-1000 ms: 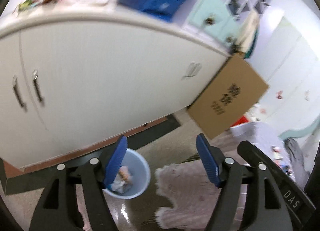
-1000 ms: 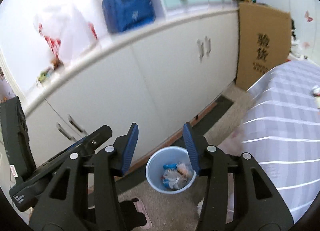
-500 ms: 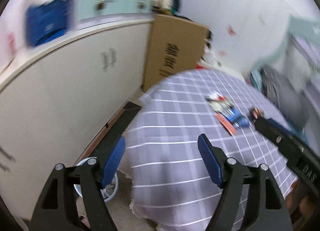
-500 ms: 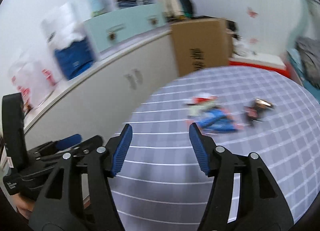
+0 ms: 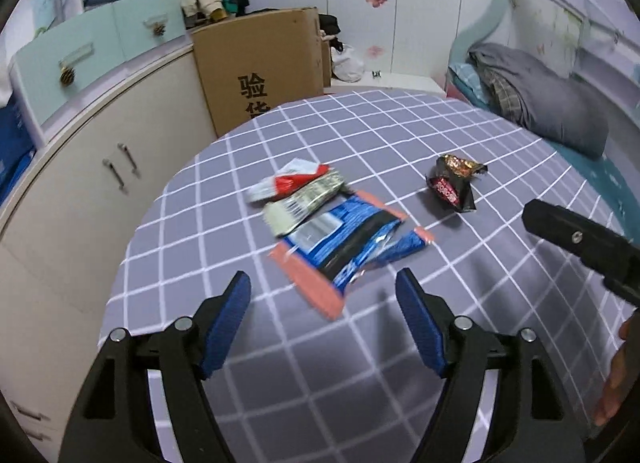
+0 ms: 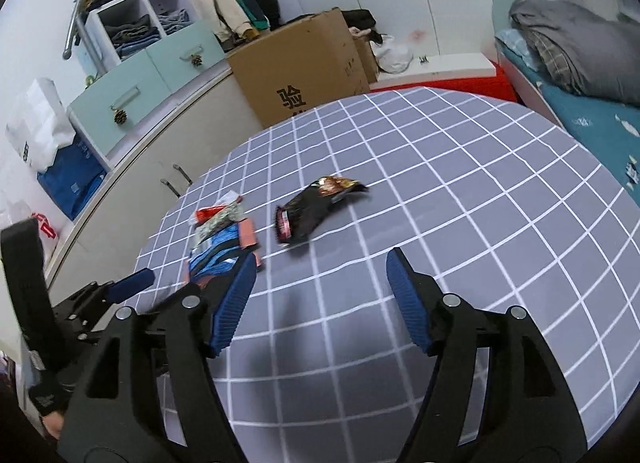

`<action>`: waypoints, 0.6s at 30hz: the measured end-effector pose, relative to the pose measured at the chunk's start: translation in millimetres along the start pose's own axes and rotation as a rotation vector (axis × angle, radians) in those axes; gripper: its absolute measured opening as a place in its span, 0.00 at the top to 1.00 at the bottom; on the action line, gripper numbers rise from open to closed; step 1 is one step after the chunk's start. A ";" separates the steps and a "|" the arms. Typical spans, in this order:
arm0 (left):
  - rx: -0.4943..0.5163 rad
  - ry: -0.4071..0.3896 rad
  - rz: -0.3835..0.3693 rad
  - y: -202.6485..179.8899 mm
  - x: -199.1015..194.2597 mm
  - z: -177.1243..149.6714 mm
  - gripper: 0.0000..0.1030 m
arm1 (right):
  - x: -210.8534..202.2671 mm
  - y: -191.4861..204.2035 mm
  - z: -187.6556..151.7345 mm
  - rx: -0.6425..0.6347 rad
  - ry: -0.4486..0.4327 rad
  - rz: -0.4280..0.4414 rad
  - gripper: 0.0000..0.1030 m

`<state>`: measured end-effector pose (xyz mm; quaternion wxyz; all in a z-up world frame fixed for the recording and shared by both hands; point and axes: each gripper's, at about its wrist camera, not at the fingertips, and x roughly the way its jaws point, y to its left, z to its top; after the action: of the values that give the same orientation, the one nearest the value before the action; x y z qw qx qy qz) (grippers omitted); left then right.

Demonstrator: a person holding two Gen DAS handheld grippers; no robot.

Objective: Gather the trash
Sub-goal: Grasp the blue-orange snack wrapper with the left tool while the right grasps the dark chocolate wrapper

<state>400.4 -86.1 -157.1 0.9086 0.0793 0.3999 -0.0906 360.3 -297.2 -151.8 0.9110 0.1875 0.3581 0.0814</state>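
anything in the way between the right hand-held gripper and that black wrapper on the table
Nothing visible. The right hand-held gripper hangs open and empty over bare checked tablecloth, with the black snack wrapper lying ahead of its fingertips. The pile of blue and red wrappers lies off to the left, clear of that path.

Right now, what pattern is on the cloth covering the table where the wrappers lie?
Grey-purple cloth with a white grid of thin lines; clearest in the right wrist view.
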 end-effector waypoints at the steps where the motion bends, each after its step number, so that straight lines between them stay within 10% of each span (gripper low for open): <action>1: 0.009 0.001 0.003 -2.2 2.9 1.1 0.32 | 3.8 -3.8 3.0 0.011 0.010 0.004 0.35; 13: -0.035 0.038 -0.055 -3.5 25.1 9.9 0.89 | 57.3 -5.0 30.3 0.062 0.116 0.040 0.37; 18: -0.086 0.029 -0.066 7.9 22.0 7.1 0.99 | 66.7 7.6 31.1 0.005 0.144 0.064 0.72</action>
<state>421.9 -82.2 -168.1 0.9018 0.0283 0.4190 -0.1021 430.1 -280.2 -169.3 0.8794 0.1950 0.4167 0.1225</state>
